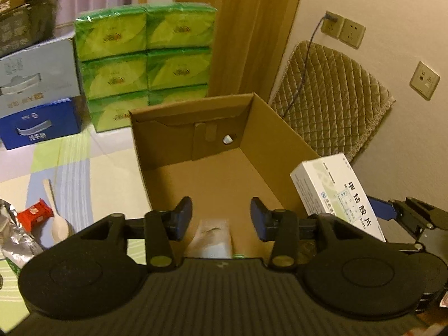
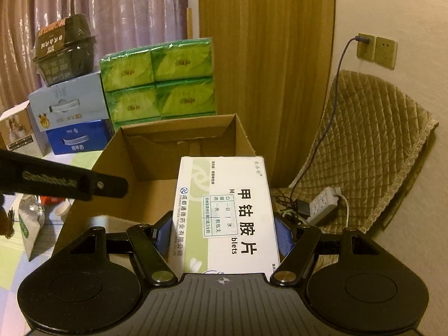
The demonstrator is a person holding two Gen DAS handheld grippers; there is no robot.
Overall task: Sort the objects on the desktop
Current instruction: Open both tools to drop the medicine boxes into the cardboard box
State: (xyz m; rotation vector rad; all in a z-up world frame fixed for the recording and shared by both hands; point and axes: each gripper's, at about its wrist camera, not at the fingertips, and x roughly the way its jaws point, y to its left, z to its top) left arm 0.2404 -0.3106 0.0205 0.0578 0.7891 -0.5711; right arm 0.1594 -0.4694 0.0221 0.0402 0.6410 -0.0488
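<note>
- Lower left of the left wrist view: a crumpled silver foil bag [image 1: 14,235], a small red packet [image 1: 35,214] and a pale plastic spoon [image 1: 57,218] lie close together on the pastel checked tablecloth [image 1: 84,173].
- Upper left of the same view: a dark blue carton [image 1: 42,123] stands in front of a light blue carton [image 1: 36,75], with a stack of green tissue packs [image 1: 145,58] just to their right.
- Centre: an open cardboard box [image 1: 212,173] stands on the tablecloth in front of the tissue packs; no object shows on the visible part of its floor.
- Lower centre: the left gripper [image 1: 221,218] hangs over the near edge of the cardboard box, jaws set wide with nothing between them; a small clear packet [image 1: 212,238] lies below the gap, and whether it is inside the box cannot be told.
- Right of the left wrist view: a white medicine box [image 1: 336,193] sits over the box's right wall, above the rim.
- Centre of the right wrist view: the right gripper [image 2: 222,231] clamps the medicine box by its long sides, its blue pads [image 2: 284,238] pressed against the carton, the far end reaching over the open cardboard box.
- Right of that view: a quilted cushion [image 2: 372,151] leans against the wall, a white power strip [image 2: 322,204] in front of it.
</note>
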